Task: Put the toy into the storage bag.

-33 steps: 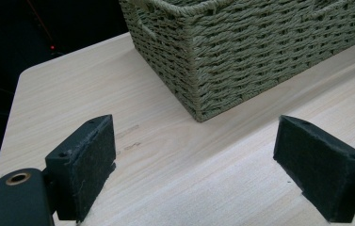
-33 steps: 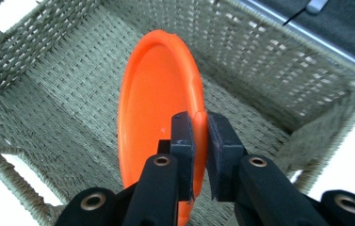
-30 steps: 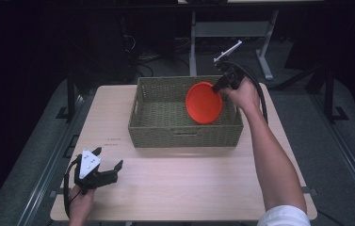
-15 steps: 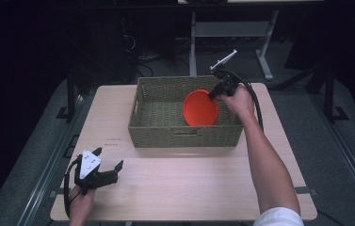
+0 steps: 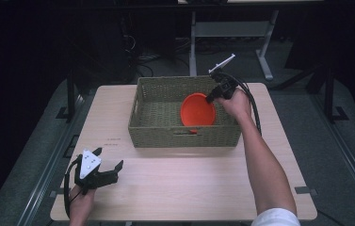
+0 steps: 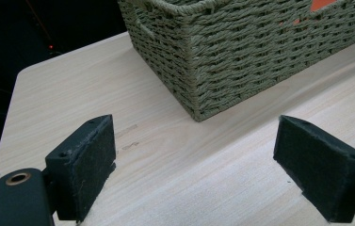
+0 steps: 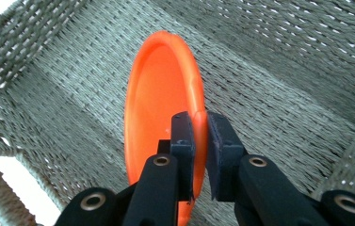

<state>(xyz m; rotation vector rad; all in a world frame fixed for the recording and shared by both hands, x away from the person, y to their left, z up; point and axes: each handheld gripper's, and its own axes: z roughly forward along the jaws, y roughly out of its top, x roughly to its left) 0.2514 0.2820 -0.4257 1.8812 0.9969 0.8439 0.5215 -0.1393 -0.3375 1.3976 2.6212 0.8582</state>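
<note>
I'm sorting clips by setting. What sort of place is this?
Probably a lab or recording workspace: a light wooden table on a dark floor, cables and metal stands behind, a woven basket, and handheld grippers.

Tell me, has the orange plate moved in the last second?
Yes. The orange plate, clamped in the right tongs, has sunk lower into the woven basket.

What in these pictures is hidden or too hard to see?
- High view: the lower edge of the orange plate is behind the front wall of the basket, so whether it touches the bottom is unclear.
- Right gripper view: the plate's rim where the right gripper pinches it is covered by the jaws.
- Left gripper view: the basket's far end is cut off by the picture's edge; the left gripper is open over the table.
</note>
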